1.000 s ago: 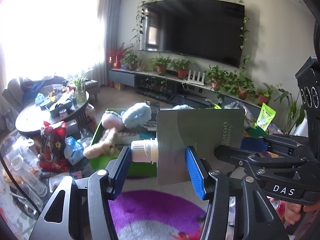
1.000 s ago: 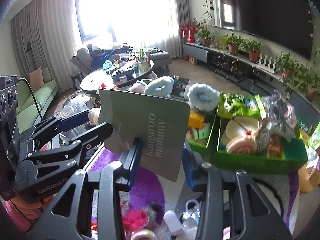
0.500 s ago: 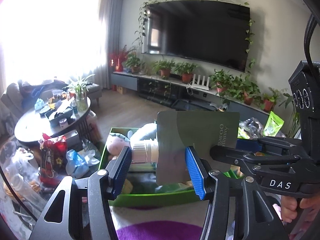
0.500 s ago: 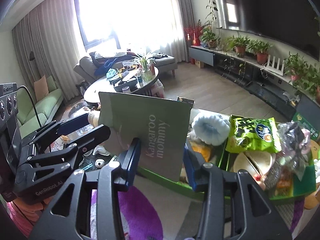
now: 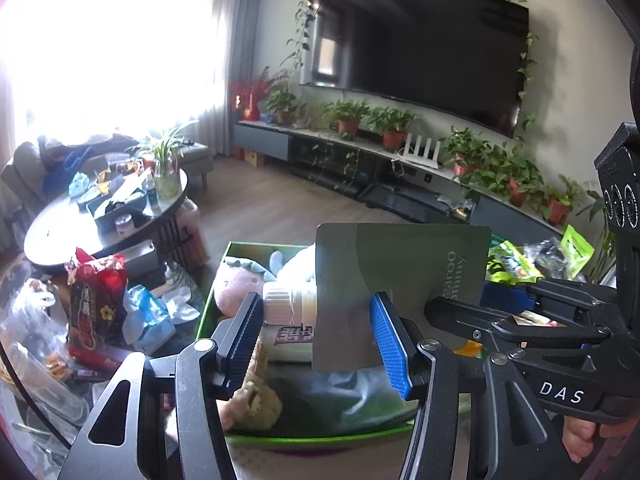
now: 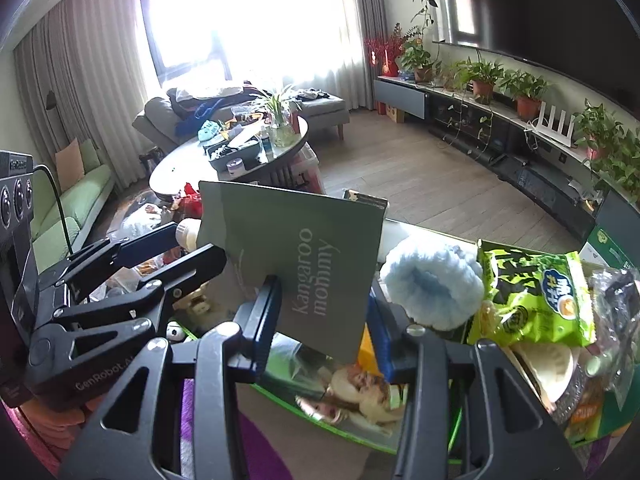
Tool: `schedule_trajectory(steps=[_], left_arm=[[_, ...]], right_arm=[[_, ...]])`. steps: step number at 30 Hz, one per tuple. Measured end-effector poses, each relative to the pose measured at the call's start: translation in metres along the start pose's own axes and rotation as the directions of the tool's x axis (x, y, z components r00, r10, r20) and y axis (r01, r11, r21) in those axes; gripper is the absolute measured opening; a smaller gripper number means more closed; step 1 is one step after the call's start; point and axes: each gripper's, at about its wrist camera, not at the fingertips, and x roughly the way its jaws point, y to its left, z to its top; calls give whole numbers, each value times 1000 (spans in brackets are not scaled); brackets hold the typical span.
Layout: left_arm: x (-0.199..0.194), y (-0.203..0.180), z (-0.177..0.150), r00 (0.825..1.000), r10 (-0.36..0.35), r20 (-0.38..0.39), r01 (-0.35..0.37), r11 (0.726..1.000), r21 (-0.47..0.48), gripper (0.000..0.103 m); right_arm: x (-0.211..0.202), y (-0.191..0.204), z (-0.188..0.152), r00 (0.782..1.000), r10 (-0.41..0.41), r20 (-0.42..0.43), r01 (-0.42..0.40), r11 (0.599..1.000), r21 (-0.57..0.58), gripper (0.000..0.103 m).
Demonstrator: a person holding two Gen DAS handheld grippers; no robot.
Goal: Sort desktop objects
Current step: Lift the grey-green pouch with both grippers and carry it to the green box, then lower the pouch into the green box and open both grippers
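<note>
both tongs grip one grey-green spouted pouch [image 6: 296, 264], held in the air over the green bin [image 5: 320, 438] of plush toys: the left tongs [image 5: 316, 338] at its white cap [image 5: 280, 304] end, the right tongs [image 6: 326, 320] on its lower edge.

Wall TV [image 5: 420, 48] — potted plants [image 5: 348, 118] — round table [image 6: 224, 160].

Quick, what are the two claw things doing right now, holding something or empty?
Left gripper: shut on the green pouch, near its white cap.
Right gripper: shut on the same pouch's other end.
</note>
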Motion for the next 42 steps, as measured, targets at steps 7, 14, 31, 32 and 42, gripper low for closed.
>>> schedule_trajectory(steps=[7, 14, 31, 32, 42], left_arm=[[23, 3, -6, 999, 9, -39, -9, 1000, -10, 56], [34, 7, -4, 998, 29, -55, -30, 999, -19, 56], [20, 2, 2, 997, 71, -5, -71, 997, 19, 56], [19, 2, 2, 998, 69, -6, -69, 997, 23, 56], [-3, -10, 6, 999, 39, 12, -39, 999, 24, 56]], right_arm=[[22, -7, -4, 999, 0, -37, 0, 1000, 21, 43], [34, -8, -3, 999, 15, -49, -13, 999, 39, 43], [27, -6, 4, 998, 24, -52, -22, 999, 48, 43], [26, -7, 4, 998, 23, -52, -21, 998, 51, 43], [-2, -5, 5, 999, 19, -48, -16, 999, 45, 43]])
